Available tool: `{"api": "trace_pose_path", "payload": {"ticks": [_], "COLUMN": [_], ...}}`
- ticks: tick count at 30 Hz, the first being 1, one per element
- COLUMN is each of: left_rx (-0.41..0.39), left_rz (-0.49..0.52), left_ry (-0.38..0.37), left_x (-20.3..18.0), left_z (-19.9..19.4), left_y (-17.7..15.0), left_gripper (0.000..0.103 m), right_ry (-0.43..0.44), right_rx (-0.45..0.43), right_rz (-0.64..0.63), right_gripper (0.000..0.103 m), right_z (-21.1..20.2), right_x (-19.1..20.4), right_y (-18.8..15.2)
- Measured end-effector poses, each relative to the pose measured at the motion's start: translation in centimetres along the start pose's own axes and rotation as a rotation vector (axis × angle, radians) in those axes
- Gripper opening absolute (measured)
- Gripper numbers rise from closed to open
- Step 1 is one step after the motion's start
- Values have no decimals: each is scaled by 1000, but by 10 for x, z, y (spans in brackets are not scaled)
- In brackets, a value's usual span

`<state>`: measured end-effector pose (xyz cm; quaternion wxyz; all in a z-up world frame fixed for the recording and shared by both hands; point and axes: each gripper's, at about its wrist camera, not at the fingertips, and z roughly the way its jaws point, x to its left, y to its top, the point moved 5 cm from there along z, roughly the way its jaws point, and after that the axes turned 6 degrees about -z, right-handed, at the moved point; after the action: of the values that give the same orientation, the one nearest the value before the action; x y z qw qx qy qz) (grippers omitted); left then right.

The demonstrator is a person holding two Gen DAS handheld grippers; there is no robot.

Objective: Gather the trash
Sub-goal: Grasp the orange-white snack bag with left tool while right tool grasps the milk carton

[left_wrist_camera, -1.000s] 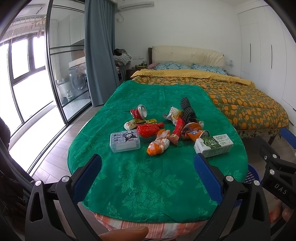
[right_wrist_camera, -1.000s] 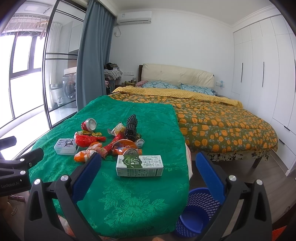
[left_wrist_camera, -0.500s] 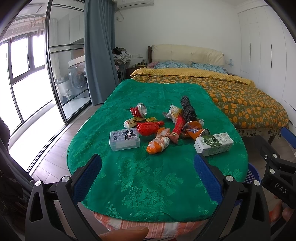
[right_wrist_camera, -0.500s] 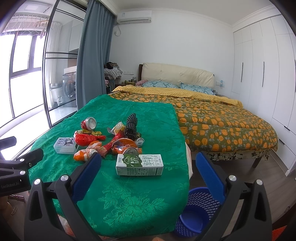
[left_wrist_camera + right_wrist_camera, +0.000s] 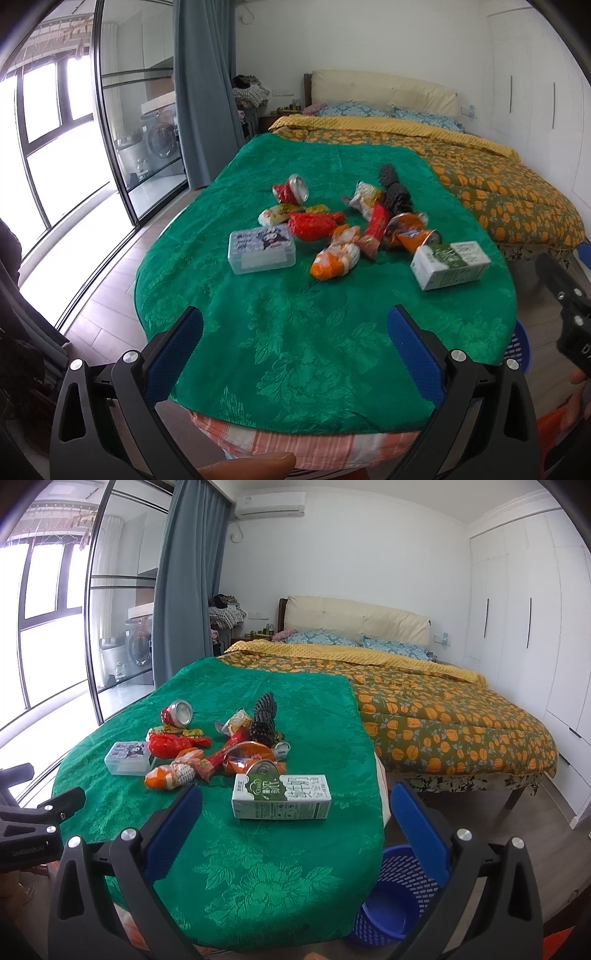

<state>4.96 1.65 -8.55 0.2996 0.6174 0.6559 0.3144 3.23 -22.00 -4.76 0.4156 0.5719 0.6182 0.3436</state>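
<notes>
Hovering at the bottom of their frames, left gripper (image 5: 295, 347) and right gripper (image 5: 295, 823) both spread wide, grasping nothing. Trash pile mid-frame on green cloth (image 5: 295, 332): clear box (image 5: 261, 250) left, red can (image 5: 291, 189) behind, orange wrapper (image 5: 336, 258) centre, milk carton (image 5: 281, 796) nearest the right gripper, lying flat between its fingers in view but apart from them. Blue basket (image 5: 391, 897) on floor, lower right, beside the table edge.
</notes>
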Motion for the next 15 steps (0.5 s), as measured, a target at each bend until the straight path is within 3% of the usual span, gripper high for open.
{"api": "trace_pose_path", "payload": {"ticks": [6, 15], "left_rx": [102, 243], "left_rz": [-24, 8], "left_ry": [-8, -118], "left_x": [11, -11], "left_z": [36, 97], "left_y": [-14, -16], "left_gripper": [99, 99], "right_ry": [31, 75], "right_rx": [78, 206], "right_rz": [-4, 1], "right_gripper": [98, 98], "right_z": [22, 61], "right_x": [5, 10], "right_y": [-19, -53]}}
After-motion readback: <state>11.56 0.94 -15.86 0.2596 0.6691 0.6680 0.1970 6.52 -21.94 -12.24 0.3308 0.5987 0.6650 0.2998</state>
